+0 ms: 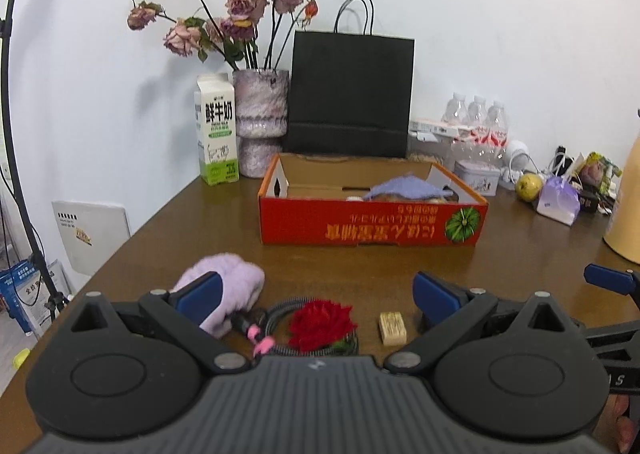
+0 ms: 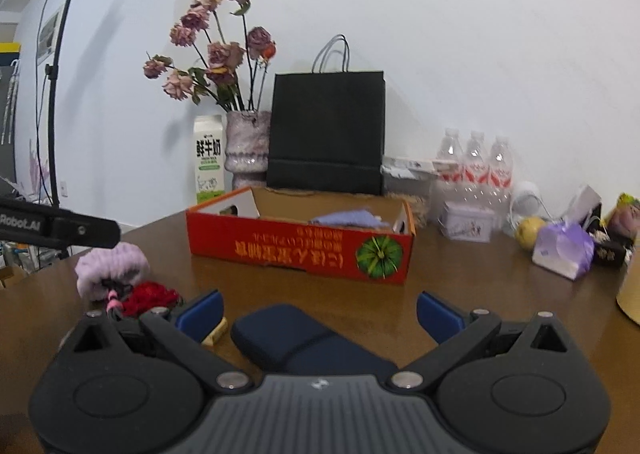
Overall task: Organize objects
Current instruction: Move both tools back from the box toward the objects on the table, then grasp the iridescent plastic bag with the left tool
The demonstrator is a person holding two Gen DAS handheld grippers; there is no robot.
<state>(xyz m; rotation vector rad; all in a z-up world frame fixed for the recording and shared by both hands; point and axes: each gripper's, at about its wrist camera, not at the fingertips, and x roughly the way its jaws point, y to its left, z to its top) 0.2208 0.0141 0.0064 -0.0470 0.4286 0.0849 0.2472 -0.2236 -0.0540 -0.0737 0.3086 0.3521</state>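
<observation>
A red cardboard box (image 1: 372, 221) (image 2: 300, 250) stands open on the brown table, with a lavender cloth (image 1: 404, 185) (image 2: 346, 217) inside. In the left wrist view my left gripper (image 1: 318, 294) is open over a red fabric flower (image 1: 320, 324), with a fluffy purple scrunchie (image 1: 230, 294) by its left finger and a small tan block (image 1: 393, 328) toward its right finger. In the right wrist view my right gripper (image 2: 320, 314) is open above a dark blue case (image 2: 296, 338); the scrunchie (image 2: 112, 266), flower (image 2: 150, 296) and block (image 2: 216, 332) lie to its left.
Along the wall stand a milk carton (image 1: 216, 129), a vase of dried roses (image 1: 260, 121), a black paper bag (image 1: 352, 93) and water bottles (image 1: 476, 121). A small tin (image 1: 478, 175), a yellow-green fruit (image 1: 528, 185) and a purple pouch (image 1: 558, 199) sit at the right. A light stand (image 2: 56, 93) rises at left.
</observation>
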